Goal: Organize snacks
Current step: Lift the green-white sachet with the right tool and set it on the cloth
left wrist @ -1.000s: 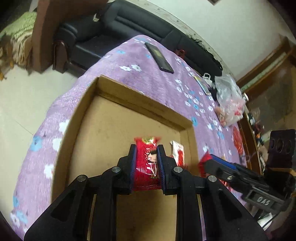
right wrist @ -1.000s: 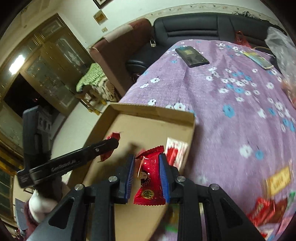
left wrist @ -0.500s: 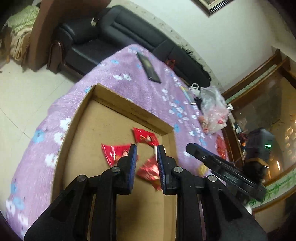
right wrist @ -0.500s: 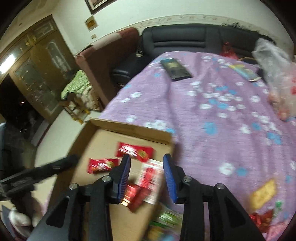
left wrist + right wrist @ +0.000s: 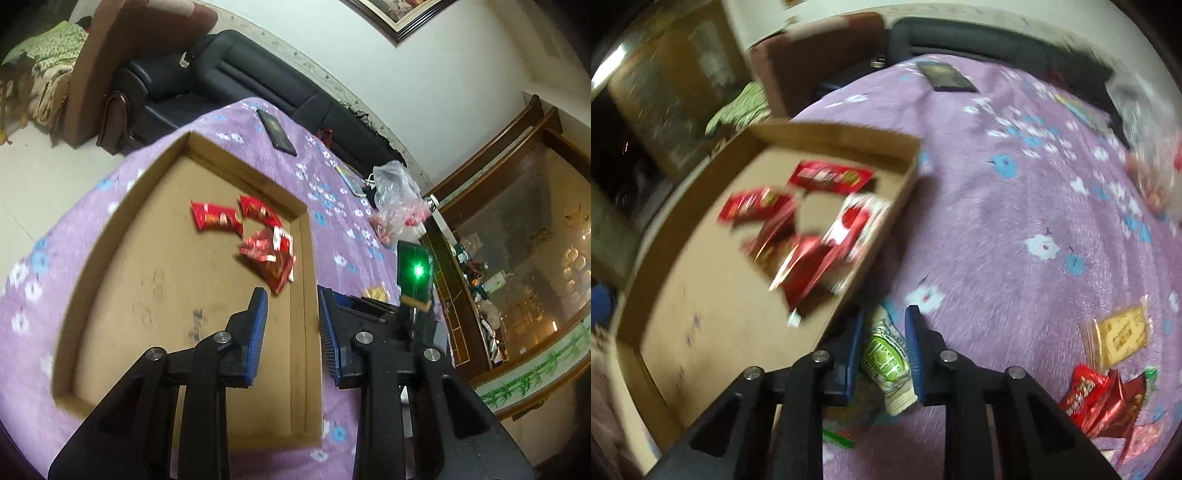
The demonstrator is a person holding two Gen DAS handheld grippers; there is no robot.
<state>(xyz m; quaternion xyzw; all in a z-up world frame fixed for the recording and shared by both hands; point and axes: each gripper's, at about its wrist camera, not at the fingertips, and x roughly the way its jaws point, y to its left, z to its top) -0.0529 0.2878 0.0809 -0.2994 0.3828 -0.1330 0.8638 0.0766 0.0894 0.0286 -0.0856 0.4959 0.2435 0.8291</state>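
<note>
Four red packets (image 5: 258,236) lie in the box (image 5: 92,258) in the left wrist view, ahead of the left tongs (image 5: 290,325), whose jaws are opening with nothing between them, above the box's right wall. In the right wrist view, the right tongs (image 5: 882,332), angled steeply down at the bench (image 5: 1015,221), clench one green packet (image 5: 886,358) just beside the box; one yellow packet (image 5: 1123,336) and several red ones (image 5: 1100,398) lie to the right.

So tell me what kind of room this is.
Most likely a home living room: a black leather sofa, a framed picture on the wall, and a glass-fronted wooden cabinet.
</note>
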